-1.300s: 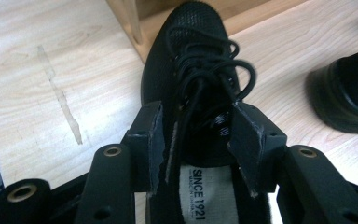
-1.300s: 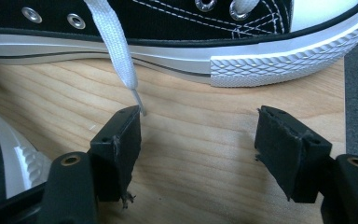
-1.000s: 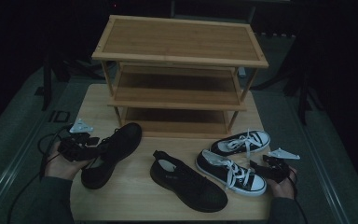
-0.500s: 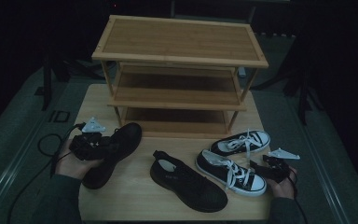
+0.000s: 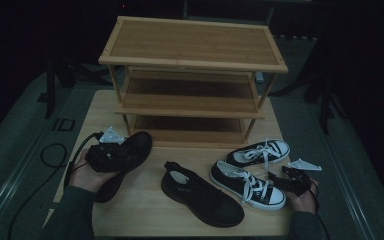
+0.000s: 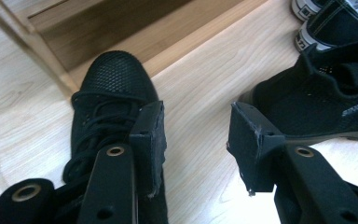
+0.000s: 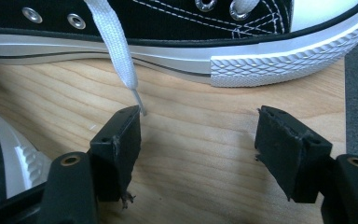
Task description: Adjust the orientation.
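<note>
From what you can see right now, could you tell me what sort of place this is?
Probably a staged recording setup rather than a home: a small wooden table stands alone in a dark room, bearing a three-tier shoe rack and loose shoes, with a cable trailing over the floor beside it.

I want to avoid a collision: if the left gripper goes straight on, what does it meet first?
Probably the black mesh shoe under its left jaw, then the shoe rack behind; depth is unclear. The left gripper is open.
</note>
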The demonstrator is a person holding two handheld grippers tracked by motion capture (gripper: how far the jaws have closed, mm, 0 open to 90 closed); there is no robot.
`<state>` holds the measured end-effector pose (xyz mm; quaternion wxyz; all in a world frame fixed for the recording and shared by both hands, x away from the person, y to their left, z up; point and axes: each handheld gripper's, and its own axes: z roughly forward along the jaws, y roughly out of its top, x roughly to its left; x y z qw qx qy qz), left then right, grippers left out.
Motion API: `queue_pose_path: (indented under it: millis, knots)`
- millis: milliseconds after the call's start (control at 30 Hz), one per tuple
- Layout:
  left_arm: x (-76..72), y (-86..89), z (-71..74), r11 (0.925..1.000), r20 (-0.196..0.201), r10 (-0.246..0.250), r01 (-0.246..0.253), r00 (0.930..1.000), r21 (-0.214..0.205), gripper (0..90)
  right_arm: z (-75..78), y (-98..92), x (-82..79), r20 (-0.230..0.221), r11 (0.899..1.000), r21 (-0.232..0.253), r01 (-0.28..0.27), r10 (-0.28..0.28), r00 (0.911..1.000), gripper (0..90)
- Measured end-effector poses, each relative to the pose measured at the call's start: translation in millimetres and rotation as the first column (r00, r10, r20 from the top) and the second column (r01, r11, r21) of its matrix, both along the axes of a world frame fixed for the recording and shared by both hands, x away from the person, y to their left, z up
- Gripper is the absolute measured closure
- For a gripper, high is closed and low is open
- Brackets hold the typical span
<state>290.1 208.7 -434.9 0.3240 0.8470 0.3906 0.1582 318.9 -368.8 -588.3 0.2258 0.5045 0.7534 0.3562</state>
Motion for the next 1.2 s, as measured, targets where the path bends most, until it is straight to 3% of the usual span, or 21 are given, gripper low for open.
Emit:
queue_pose_path:
  millis: [667,1200]
  knots:
    - [5.4,-26.5,2.5,0.9981,-0.001,-0.062,0.062,0.9981,-0.002,57.5,0.0,0.0,0.0,0.000,1.000,0.000,0.000,0.000,1.0000,31.1]
    - [12.2,-56.7,2.0,0.9912,-0.007,-0.132,0.132,0.9912,-0.007,59.3,0.0,0.1,0.0,0.000,1.000,0.002,0.001,-0.001,1.0000,31.1]
